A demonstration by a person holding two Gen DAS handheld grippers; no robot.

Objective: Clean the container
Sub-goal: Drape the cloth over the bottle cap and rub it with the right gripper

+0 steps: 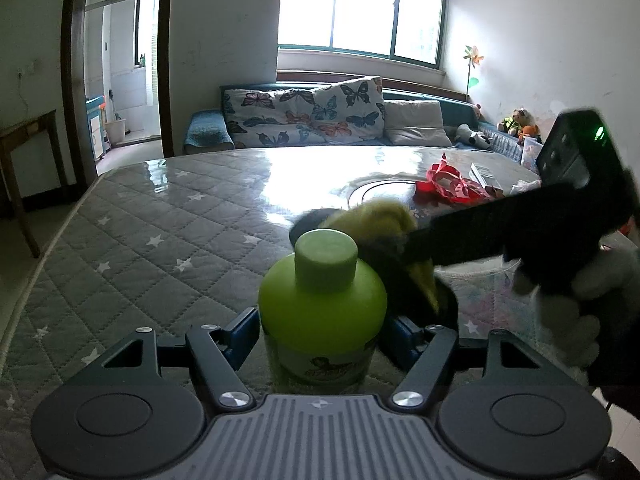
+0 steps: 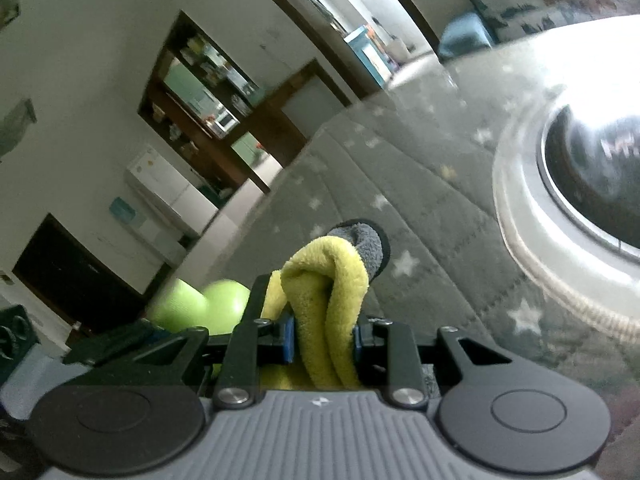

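Bottle [image 1: 322,312]: lime-green plastic, rounded shoulders, matching flat-topped cap, upright on the quilted star-print tabletop [image 1: 160,220]. Its pale label carries dark artwork, too blurred to read. The left gripper [image 1: 320,334] clamps the bottle's body. Just beside its cap, the right gripper [image 2: 325,338] pinches a yellow-and-grey cloth [image 2: 332,280].

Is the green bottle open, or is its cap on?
Its cap is on: it sits on the neck of the green bottle.

Green bottle [image 1: 322,312] upright — yellow cloth [image 2: 320,312] beside cap.
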